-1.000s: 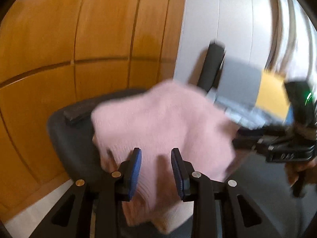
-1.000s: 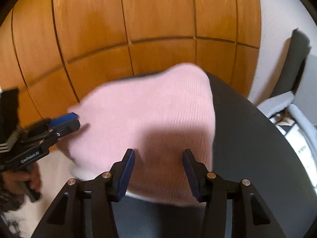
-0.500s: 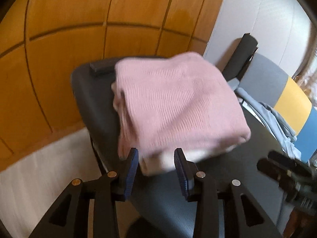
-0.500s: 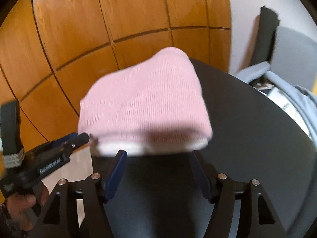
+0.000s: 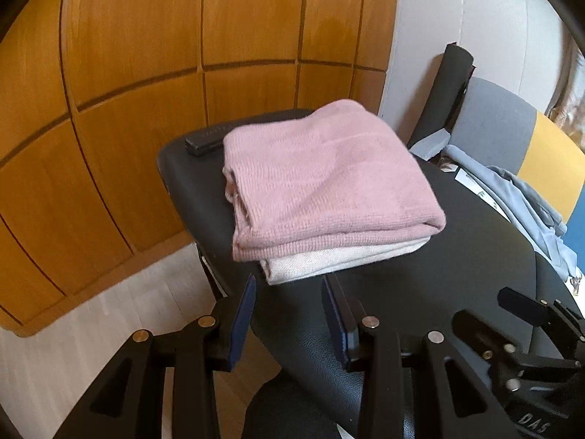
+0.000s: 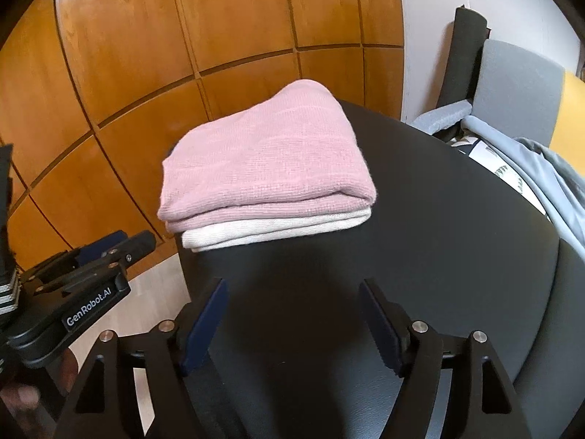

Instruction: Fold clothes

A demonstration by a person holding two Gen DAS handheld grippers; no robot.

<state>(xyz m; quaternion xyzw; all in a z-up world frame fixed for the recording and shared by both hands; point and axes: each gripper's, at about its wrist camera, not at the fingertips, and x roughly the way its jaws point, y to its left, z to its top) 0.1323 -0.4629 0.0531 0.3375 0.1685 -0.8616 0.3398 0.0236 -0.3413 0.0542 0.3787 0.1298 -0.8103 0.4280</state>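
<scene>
So the wood-panelled wall (image 6: 153,55) fills the back of the room, a grey chair (image 6: 512,84) off to the right of it; in front of the wall sits the black bench (image 6: 420,237), matte and padded-looking; on the bench's far-left corner lies the pink sweater (image 6: 263,157), folded into a neat stack, pale layer lowest, edges squared, which reads as a finished fold; right claw (image 6: 292,314) hangs apart and empty short of it; left claw (image 5: 289,314) likewise apart, holding nothing.
</scene>
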